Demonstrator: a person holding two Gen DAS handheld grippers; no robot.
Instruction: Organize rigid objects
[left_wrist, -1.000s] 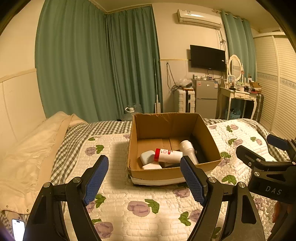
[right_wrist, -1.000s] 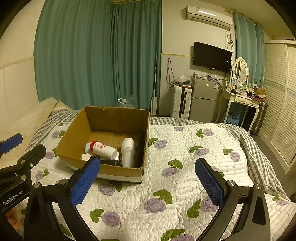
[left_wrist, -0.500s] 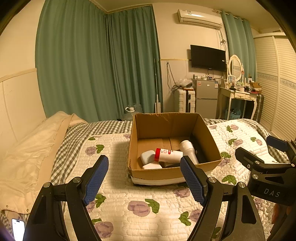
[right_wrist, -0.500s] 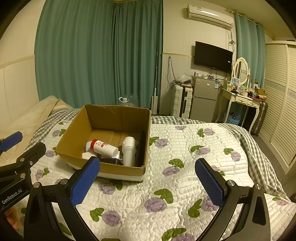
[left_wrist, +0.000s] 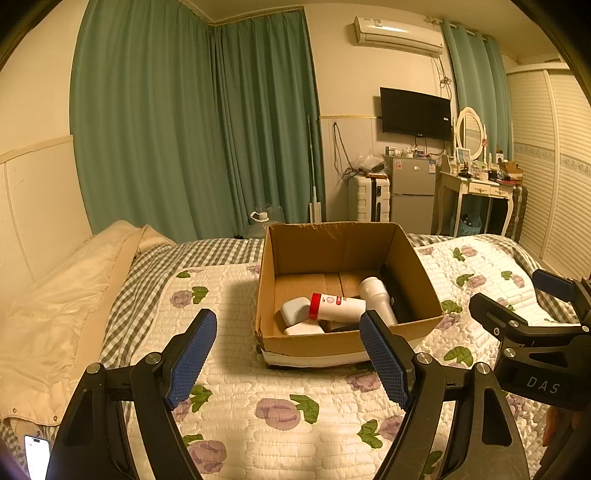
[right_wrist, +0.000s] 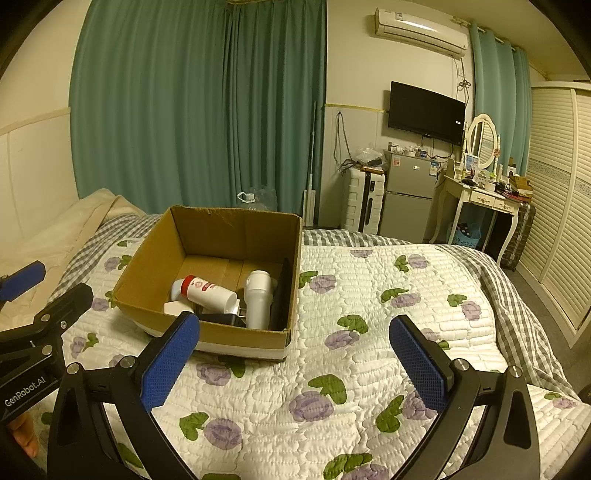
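Nearest the cameras, the left hand-held gripper (left_wrist: 288, 354) and the right hand-held gripper (right_wrist: 295, 354) both hovered above the flowered quilt (right_wrist: 369, 369) with their blue pads spread wide and nothing between them, pointing toward the box as if either could reach in or draw back. Just beyond them the cardboard box (left_wrist: 317, 347) sat open on the bed, its flaps down so the contents showed from above. Inside lay the rigid objects, gathered toward the near end: a white bottle with a red cap (left_wrist: 338, 306) on its side, a white hair dryer (left_wrist: 376, 297) beside it, pale flat cases (left_wrist: 295, 310) under the bottle, and a dark item (right_wrist: 221, 318) near the front wall. No loose item showed on the quilt. That would fit a finished gathering or a box yet to be emptied. Farther back hung green curtains (right_wrist: 199, 110).
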